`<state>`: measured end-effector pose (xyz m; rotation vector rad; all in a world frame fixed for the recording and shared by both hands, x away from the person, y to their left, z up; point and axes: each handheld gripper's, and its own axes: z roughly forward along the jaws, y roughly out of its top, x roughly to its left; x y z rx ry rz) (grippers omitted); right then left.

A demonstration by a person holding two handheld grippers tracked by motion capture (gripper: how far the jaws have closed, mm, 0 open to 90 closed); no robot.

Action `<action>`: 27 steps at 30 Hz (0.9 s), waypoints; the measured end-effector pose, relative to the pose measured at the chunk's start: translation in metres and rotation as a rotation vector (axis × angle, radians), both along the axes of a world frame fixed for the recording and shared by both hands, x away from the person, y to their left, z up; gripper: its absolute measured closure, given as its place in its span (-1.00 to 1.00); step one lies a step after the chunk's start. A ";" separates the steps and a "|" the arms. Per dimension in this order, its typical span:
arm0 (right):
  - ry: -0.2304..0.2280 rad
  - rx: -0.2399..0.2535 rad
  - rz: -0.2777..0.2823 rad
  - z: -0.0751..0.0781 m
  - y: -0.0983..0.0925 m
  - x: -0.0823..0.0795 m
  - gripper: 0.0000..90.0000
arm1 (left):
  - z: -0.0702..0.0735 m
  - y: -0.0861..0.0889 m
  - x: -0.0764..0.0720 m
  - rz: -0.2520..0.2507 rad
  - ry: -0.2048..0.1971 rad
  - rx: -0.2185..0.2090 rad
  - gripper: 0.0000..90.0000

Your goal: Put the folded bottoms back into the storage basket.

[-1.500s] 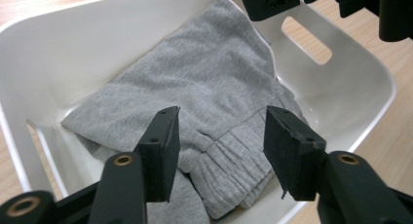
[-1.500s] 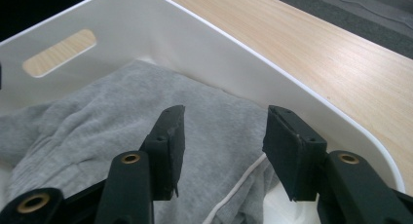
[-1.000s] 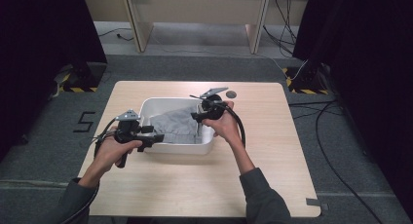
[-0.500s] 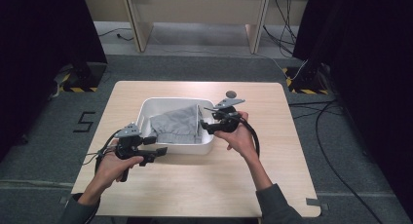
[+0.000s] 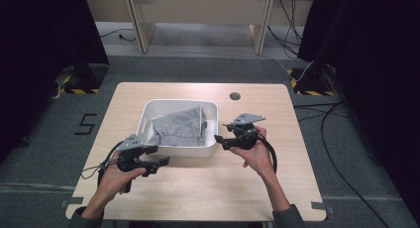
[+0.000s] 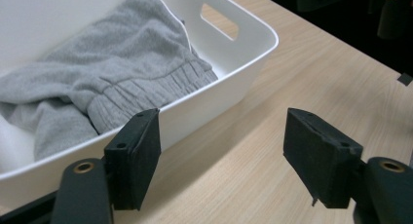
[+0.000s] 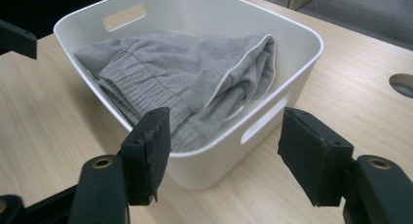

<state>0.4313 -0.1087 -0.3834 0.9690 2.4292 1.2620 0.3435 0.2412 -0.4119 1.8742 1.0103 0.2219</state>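
A white plastic tub (image 5: 213,111) stands on the wooden table, and a grey garment (image 5: 179,127) lies crumpled inside it. The garment (image 6: 104,73) shows its ribbed waistband in the left gripper view. My left gripper (image 5: 163,161) is open just in front of the tub's near left corner, with nothing between its jaws. My right gripper (image 5: 219,141) is open beside the tub's near right corner, also holding nothing. In the right gripper view the tub (image 7: 297,73) and the garment (image 7: 195,73) lie just beyond the open jaws.
The light wooden table (image 5: 208,193) has a round cable hole (image 5: 235,95) behind the tub. Black cables trail from both grippers. Grey carpet and dark curtains surround the table, and a wooden bench (image 5: 198,10) stands behind it.
Both grippers have drawn back out of the tub toward the near side of the table. The right one let go of the garment, which now rests in the tub.
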 end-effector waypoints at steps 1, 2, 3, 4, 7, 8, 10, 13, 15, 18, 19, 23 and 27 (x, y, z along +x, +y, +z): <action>-0.005 0.002 -0.002 -0.001 -0.002 -0.002 -0.18 | -0.002 0.000 -0.001 -0.003 -0.002 0.004 -0.39; -0.002 0.010 -0.004 -0.002 -0.005 -0.005 -0.18 | -0.003 0.000 -0.001 0.000 -0.007 0.002 -0.39; -0.005 0.019 -0.008 -0.004 -0.007 -0.007 -0.19 | -0.005 0.000 -0.002 0.000 -0.007 0.008 -0.40; -0.007 0.024 -0.009 -0.005 -0.010 -0.009 -0.19 | -0.006 0.000 -0.002 -0.004 -0.008 0.017 -0.41; -0.005 0.039 -0.017 -0.008 -0.017 -0.017 -0.20 | -0.012 0.000 -0.004 -0.001 -0.013 0.031 -0.42; -0.010 0.038 -0.016 -0.009 -0.020 -0.019 -0.20 | -0.013 0.000 -0.005 -0.004 -0.013 0.035 -0.43; -0.010 0.038 -0.021 -0.011 -0.024 -0.022 -0.20 | -0.016 0.000 -0.006 -0.004 -0.013 0.039 -0.43; -0.022 0.034 -0.025 -0.013 -0.029 -0.026 -0.20 | -0.020 -0.001 -0.007 -0.006 -0.017 0.049 -0.44; -0.025 0.035 -0.033 -0.014 -0.032 -0.030 -0.21 | -0.023 -0.001 -0.008 -0.007 -0.015 0.052 -0.44; -0.027 0.047 -0.036 -0.016 -0.036 -0.034 -0.21 | -0.026 -0.001 -0.009 -0.002 -0.014 0.053 -0.45; -0.028 0.047 -0.038 -0.017 -0.038 -0.035 -0.21 | -0.027 -0.001 -0.010 -0.002 -0.015 0.053 -0.45; -0.035 0.051 -0.052 -0.019 -0.042 -0.041 -0.21 | -0.032 -0.002 -0.012 -0.006 -0.015 0.060 -0.45; -0.035 0.045 -0.056 -0.022 -0.047 -0.044 -0.21 | -0.036 0.001 -0.014 -0.001 -0.012 0.061 -0.45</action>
